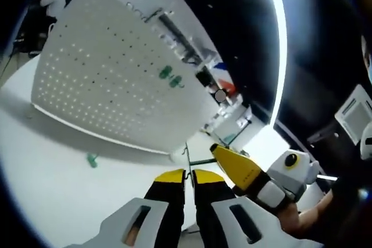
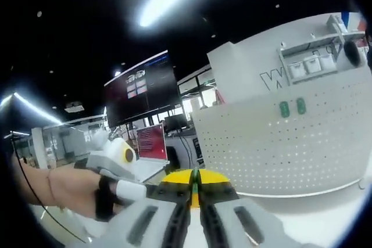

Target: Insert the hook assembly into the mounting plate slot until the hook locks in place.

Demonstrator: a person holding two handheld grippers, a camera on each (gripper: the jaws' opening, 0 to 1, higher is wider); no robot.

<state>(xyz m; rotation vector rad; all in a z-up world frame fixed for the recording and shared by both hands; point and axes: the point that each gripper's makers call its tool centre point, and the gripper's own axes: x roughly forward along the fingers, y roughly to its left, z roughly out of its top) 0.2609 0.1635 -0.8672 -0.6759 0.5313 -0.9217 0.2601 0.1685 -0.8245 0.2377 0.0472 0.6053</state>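
My left gripper [image 1: 189,173], yellow-tipped black jaws on a grey body, has its jaws pressed together w/ a thin metal wire part [image 1: 186,154] sticking up out of the seam; can't tell what it is beyond that. Just past the tips stands the white perforated pegboard panel [image 1: 110,79], tilted in the left gripper view, resting on the white tabletop [image 1: 52,201]. Two small green plastic hooks [image 1: 170,76] sit side by side on the panel face, upper part. Another small green piece [image 1: 92,160] lies on the tabletop near the panel's lower edge, apart from it. My right gripper comes in from the right of that view, yellow tip near my left jaws, hand [image 1: 296,222] on it.

In the right gripper view, my right gripper [image 2: 195,185] has jaws pressed together too, a thin green sliver [image 2: 195,178] in the seam; too small to say what. Pegboard is ahead-right, same green pair on it. Behind: dark monitor screen [image 2: 142,88].
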